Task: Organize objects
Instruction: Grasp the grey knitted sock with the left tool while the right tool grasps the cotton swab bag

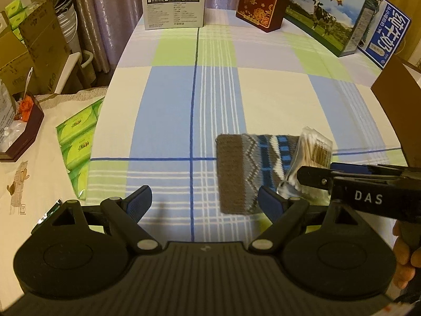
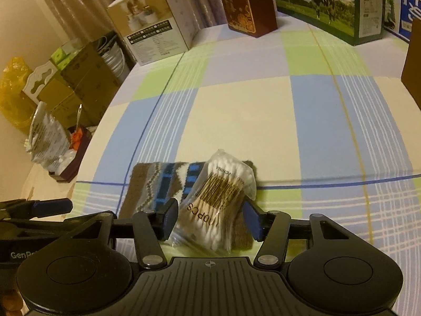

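The counter (image 2: 236, 121) is covered with a checked cloth of blue, green, cream and lilac.

A knitted pouch (image 2: 155, 184), brown and grey with blue and white bands, lies flat on the cloth near the front edge. A clear bag of cotton swabs (image 2: 218, 200) rests on the pouch's right end, overlapping it and tilted.

Right gripper (image 2: 210, 220): the swab bag sits directly between its two blue-padded fingers. The left pad (image 2: 169, 218) is against the bag's plastic edge; the right pad (image 2: 252, 220) stands at the bag's other side, but whether it presses on the bag cannot be told. The bag appears to lie on the pouch and counter, not lifted. From the left wrist view the right gripper (image 1: 315, 173) reaches in from the right, its tips over the lower part of the swab bag (image 1: 310, 158).

Left gripper (image 1: 205, 200): fingers spread wide, nothing between them but cloth. Its right fingertip (image 1: 271, 202) overlaps the near right corner of the pouch (image 1: 252, 168) in the picture; contact cannot be confirmed. The pouch lies ahead and to the right of this gripper.

Along the far edge of the counter stand a white product box (image 1: 175, 2), a dark red box (image 1: 259, 2) with gold lettering, and a milk carton case (image 1: 326, 15) showing a cow. A green tissue pack (image 1: 79, 137) lies off the counter's left side.
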{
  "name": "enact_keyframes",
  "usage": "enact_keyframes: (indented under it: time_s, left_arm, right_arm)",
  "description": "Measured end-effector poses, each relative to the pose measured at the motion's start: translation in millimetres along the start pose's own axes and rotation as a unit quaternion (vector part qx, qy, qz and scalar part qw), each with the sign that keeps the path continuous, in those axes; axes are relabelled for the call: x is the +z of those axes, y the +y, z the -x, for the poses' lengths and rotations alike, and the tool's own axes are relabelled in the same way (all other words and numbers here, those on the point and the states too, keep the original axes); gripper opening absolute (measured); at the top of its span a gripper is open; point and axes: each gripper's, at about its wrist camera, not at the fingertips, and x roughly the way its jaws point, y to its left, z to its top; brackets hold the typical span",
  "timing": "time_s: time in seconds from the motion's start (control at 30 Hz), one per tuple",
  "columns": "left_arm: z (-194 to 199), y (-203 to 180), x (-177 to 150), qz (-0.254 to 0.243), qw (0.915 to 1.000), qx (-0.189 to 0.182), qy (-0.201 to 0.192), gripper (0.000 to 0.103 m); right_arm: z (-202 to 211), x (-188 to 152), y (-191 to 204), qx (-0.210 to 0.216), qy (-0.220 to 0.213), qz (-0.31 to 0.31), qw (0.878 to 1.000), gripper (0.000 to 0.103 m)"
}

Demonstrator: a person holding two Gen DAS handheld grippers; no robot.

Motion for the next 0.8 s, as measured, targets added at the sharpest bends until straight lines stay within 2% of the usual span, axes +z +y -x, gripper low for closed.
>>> enact_keyframes:
  time_s: [0.03, 0.1, 0.13, 0.23, 0.37, 0.53, 0.7, 0.8]
  left_arm:
    - [-1, 1, 1, 0.000, 1.0000, 0.000, 0.000, 0.085]
    - [-4, 3, 3, 0.001, 1.0000, -0.001, 0.001, 0.085]
    - [-6, 3, 4, 0.001, 1.0000, -0.001, 0.002, 0.085]
    - [-8, 4, 5, 0.001, 1.0000, -0.004, 0.003, 0.085]
    - [-9, 1, 6, -0.002, 0.9999, -0.012, 0.003, 0.085]
    - [-13, -9, 8, -0.016, 0.9994, -0.029, 0.004, 0.085]
    - [-19, -25, 19, -0.073, 0.9953, -0.063, -0.004, 0.086]
    - [-29, -36, 31, -0.118, 0.9893, -0.084, -0.012, 0.087]
  right_arm:
    - [-2, 1, 1, -0.002, 0.000, 0.002, 1.000, 0.051]
    - [-4, 1, 2, 0.000, -0.002, 0.009, 1.000, 0.040]
    - [-5, 0, 4, -0.001, -0.003, 0.016, 1.000, 0.031]
    - [-2, -1, 2, 0.001, -0.008, 0.031, 0.999, 0.024]
    - [9, -2, -14, -0.012, -0.011, 0.026, 1.000, 0.021]
    - [29, -10, -56, -0.045, -0.003, -0.008, 0.999, 0.021]
    - [54, -24, -95, -0.076, 0.005, -0.045, 0.996, 0.021]
    - [70, -33, -112, -0.087, 0.004, -0.064, 0.994, 0.021]
